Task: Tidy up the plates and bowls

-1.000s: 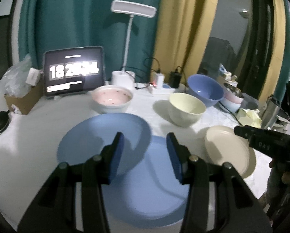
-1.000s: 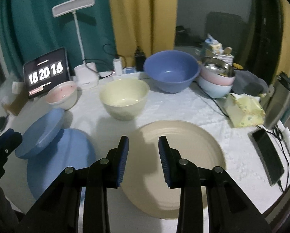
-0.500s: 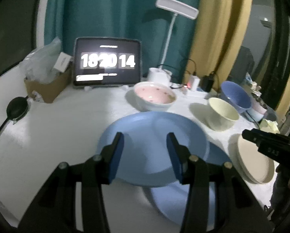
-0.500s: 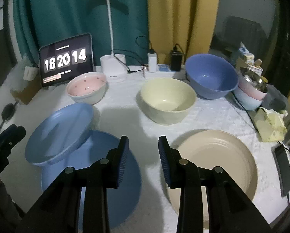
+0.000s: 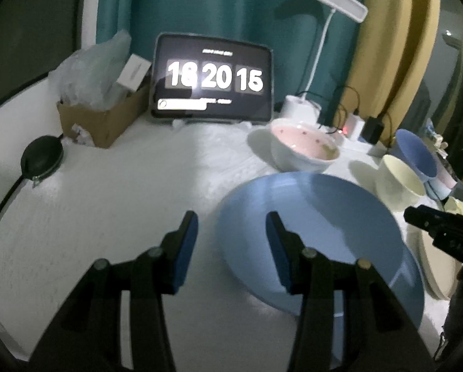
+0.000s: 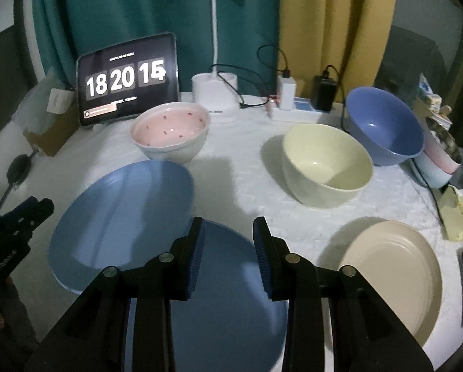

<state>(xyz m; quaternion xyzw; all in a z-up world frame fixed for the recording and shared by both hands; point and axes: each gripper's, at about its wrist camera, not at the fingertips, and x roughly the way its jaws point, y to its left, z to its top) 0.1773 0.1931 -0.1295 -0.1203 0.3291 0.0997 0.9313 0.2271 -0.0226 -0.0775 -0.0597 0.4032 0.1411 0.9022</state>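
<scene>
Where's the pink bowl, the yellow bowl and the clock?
pink bowl (image 6: 172, 128): right wrist view, its dotted inside.
yellow bowl (image 6: 327, 164): right wrist view, its inside.
clock (image 5: 214, 77): left wrist view, its lit digits.

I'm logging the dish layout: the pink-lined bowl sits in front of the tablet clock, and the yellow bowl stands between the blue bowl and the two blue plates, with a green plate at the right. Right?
Not quite: the plate at the right is beige, not green, as the right wrist view shows. The rest stands.

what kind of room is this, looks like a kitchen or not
Probably not a kitchen: more likely a table in a living room or bedroom. Curtains hang close behind it, and a tablet clock, desk lamp and chargers share the white cloth with the dishes.
</scene>
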